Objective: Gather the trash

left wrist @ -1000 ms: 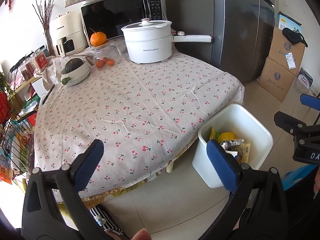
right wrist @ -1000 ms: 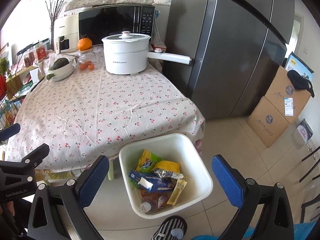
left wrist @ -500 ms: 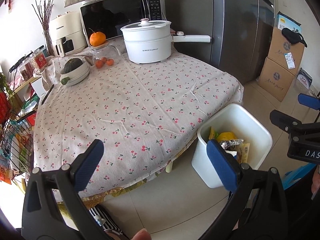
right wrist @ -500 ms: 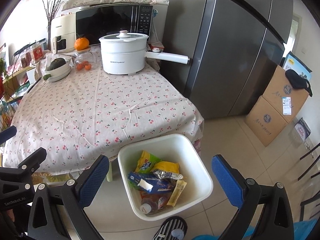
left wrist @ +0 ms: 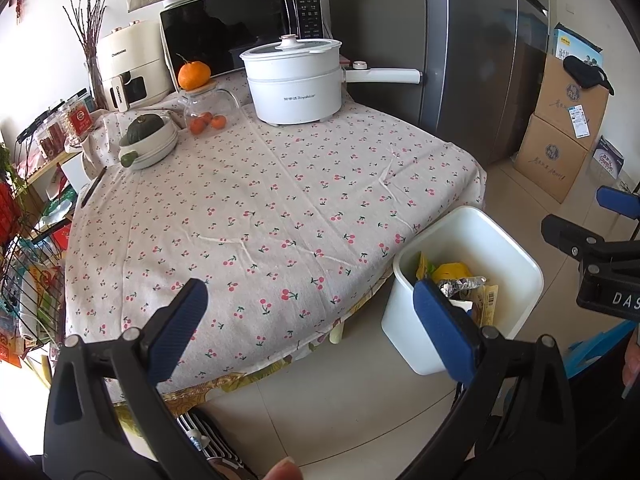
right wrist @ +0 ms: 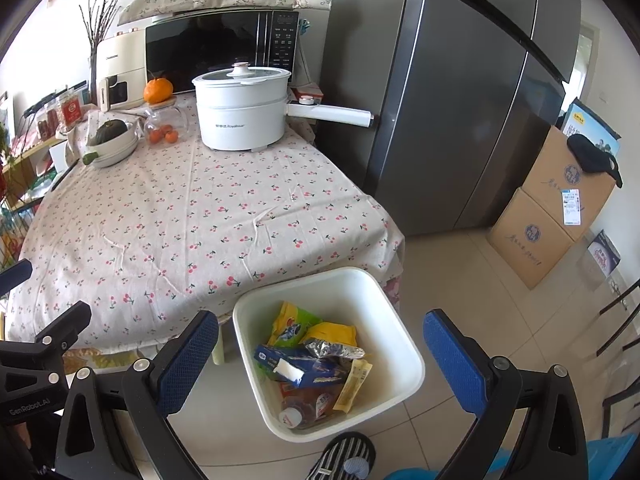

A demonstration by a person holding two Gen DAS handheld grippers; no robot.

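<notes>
Two hand-held claws at the near edge of a cloth-covered surface, seen from each wrist. The left claw stands wide, nothing between its blue pads; it hovers above the near edge of the surface, pointing across the cherry-print cloth. The right claw is equally wide and empty — it hangs directly over the white bin, which stands on the tiled floor just beside the corner of the surface, presumably placed there so that items can be dropped in from the edge. The trash — snack wrappers, a foil packet, sachets and a capped bottle — lies inside the bin. No loose wrapper shows on the cloth; only an electric pot, a bowl holding a squash and a glass jar of oranges occupy the far end, well apart from both claws. Both tools are held low and level, angled forward and slightly down. Judged from this layout, collection appears finished or nearly so, with the claws spread in a released posture.
</notes>
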